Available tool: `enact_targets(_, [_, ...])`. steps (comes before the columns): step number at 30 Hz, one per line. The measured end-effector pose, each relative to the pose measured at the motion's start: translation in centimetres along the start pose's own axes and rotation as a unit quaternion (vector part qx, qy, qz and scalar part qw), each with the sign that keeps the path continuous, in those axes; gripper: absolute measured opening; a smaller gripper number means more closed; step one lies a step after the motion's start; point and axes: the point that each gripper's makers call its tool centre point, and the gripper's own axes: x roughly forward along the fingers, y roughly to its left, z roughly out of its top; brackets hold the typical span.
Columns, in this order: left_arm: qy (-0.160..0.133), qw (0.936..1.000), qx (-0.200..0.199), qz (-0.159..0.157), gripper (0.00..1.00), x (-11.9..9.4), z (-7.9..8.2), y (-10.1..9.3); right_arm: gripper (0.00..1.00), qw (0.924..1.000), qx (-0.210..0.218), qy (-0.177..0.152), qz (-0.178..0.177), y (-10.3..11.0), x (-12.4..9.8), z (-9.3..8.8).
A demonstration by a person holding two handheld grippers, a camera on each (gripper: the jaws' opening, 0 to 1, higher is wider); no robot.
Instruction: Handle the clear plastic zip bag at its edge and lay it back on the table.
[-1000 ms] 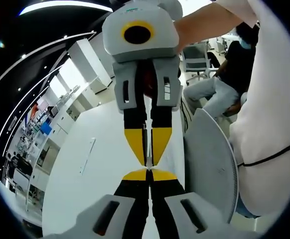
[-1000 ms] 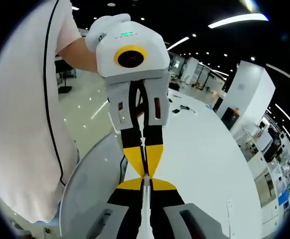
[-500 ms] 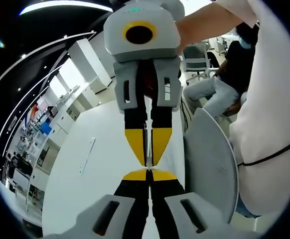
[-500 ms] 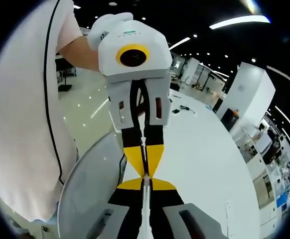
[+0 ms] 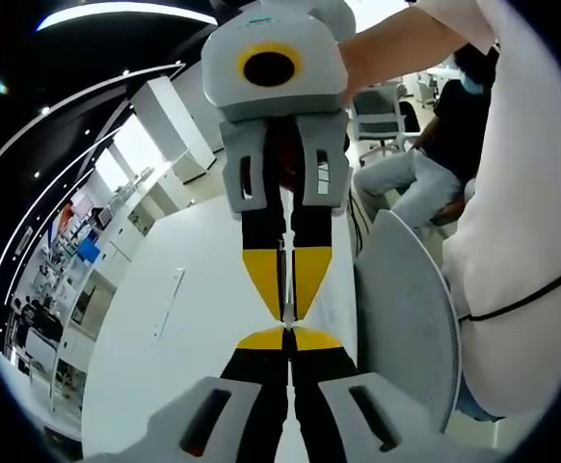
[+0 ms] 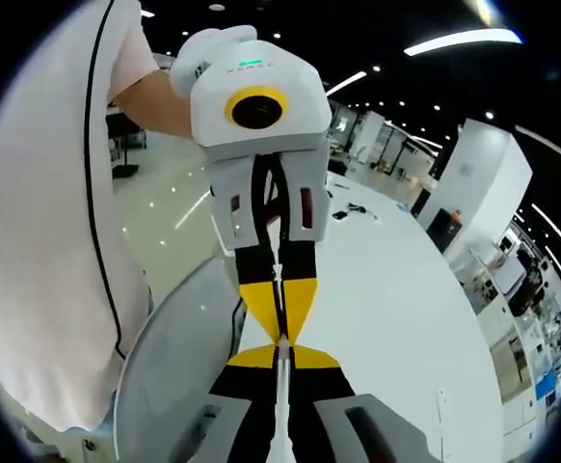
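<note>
Nothing moved: left claw (image 5: 286, 340), right claw (image 6: 282, 349) stay clamped tip-to-tip on thin clear zip bag (image 6: 280, 405) edge.

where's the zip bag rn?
Zip bag is off the white table, stretched edge-on between both claws: right claw and left claw meet tip to tip, each shut on it.
</note>
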Motion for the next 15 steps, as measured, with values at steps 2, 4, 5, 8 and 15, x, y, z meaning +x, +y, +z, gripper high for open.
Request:
enact_targets(2, [-0.001,1.0,0.001,0.0,0.0,-0.01,0.04,-0.03,0.0,1.0,0.0,0.0,0.0,0.02,-0.03,0.0])
enact_targets(4, [-0.001,1.0,0.001,0.0,0.0,-0.01,0.07,-0.07,0.0,1.0,0.001,0.0,0.0,0.07,-0.07,-0.01])
enact_targets(5, [-0.002,1.0,0.001,0.001,0.0,0.0,0.09,-0.1,0.0,1.0,0.0,0.0,0.0,0.1,-0.08,-0.02])
enact_targets(8, [-0.002,1.0,0.004,0.0,0.0,-0.01,0.12,-0.18,0.0,1.0,0.0,0.0,0.0,0.16,-0.12,-0.09])
enact_targets(15, [-0.001,1.0,0.007,0.0,0.0,0.01,0.1,-0.24,0.0,1.0,0.001,0.002,0.0,0.25,-0.16,-0.2])
